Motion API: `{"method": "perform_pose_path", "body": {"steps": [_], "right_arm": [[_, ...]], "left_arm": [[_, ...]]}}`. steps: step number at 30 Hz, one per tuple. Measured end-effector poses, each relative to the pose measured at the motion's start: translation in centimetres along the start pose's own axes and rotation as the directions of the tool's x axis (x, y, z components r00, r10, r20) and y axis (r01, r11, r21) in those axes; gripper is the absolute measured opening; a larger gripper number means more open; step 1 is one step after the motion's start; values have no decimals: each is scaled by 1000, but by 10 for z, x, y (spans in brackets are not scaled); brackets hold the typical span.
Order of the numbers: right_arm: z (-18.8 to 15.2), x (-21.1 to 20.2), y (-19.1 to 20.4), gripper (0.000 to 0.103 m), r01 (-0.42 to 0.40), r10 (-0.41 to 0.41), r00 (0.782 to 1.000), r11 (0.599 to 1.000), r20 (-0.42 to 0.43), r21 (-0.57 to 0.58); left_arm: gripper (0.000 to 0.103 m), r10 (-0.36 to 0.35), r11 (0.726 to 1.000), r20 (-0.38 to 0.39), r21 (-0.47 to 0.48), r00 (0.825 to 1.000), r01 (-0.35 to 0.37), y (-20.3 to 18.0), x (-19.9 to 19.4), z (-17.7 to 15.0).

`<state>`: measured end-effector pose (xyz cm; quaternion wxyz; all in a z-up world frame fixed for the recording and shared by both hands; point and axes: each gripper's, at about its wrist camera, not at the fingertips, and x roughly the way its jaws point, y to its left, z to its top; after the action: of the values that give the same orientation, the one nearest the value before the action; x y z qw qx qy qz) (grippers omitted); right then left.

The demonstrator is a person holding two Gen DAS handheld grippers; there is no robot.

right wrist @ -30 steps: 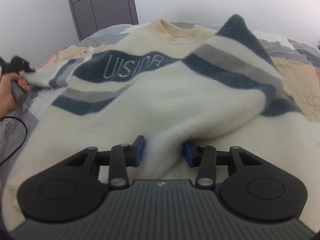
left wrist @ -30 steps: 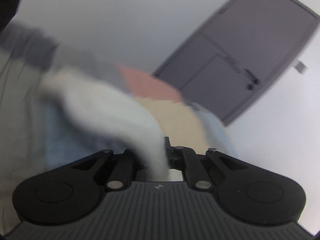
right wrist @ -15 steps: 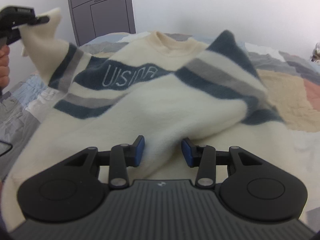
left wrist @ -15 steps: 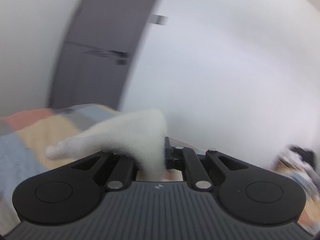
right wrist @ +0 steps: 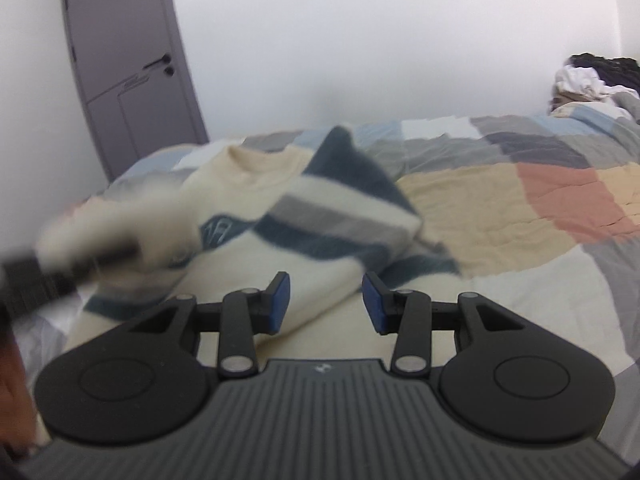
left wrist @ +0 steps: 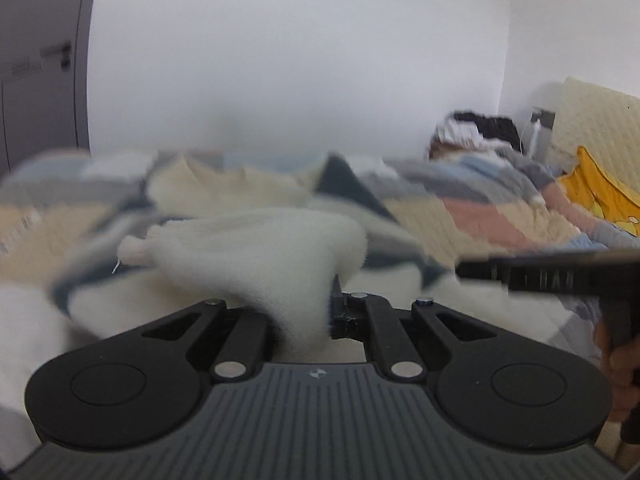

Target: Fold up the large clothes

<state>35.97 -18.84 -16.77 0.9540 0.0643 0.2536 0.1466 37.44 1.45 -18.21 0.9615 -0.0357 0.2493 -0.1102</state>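
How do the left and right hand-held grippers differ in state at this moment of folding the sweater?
1. The left hand-held gripper is shut on cream sweater fabric; the right hand-held gripper stands open.
2. The left's fabric is bunched up between its fingers; the right's blue pads only flank a fold, without pressing it.
Both are black and point over the patchwork bedspread.

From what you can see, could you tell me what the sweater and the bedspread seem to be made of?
The sweater looks like thick fleece or brushed knit: fuzzy, matte nap with soft edges. The bedspread looks like quilted cotton-type fabric: flat, matte patchwork with puckered stitching, though the fibre is uncertain.
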Motion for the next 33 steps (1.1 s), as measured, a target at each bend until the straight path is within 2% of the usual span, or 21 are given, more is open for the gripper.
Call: {"method": "perform_pose_path", "body": {"steps": [3,6,8,10,12,14,17,22,27,31,33], "right_arm": [[0,2,-4,44,13,-13,1000,1000,5,7],[-5,7,-2,44,0,0,1000,1000,-22,-5],[-7,6,-2,44,-7,7,1000,1000,-25,-10],[-7,5,-3,44,-12,12,1000,1000,-22,-6],[-7,4,-4,44,-18,18,1000,1000,-16,5],[-7,3,-4,44,-24,25,1000,1000,-15,9],[-10,0,8,44,-27,27,1000,999,-13,-44],[-14,-8,26,44,-87,87,996,992,1,-88],[-17,-12,41,44,-140,144,989,981,20,-131],[-19,-11,52,44,-216,221,975,966,15,-145],[-19,-11,58,43,-240,245,969,959,14,-152]], "left_arm": [[8,-13,999,-114,-42,993,9,-6,12,-43],[9,-21,994,-163,-108,986,4,0,16,-52],[10,-36,986,-166,-165,986,9,6,15,-44],[25,-63,975,-181,-220,981,22,13,9,-36],[56,-95,959,-186,-280,978,40,17,0,-31],[68,-103,944,-176,-327,979,41,20,-13,-28],[70,-92,926,-189,-377,978,14,27,-32,-27],[75,-61,879,-205,-475,977,-45,47,-68,-26],[76,-65,834,-174,-551,983,-42,66,-105,-31],[76,-98,821,-113,-571,989,16,75,-116,-31],[76,-142,821,-61,-566,988,83,77,-117,-32]]}}
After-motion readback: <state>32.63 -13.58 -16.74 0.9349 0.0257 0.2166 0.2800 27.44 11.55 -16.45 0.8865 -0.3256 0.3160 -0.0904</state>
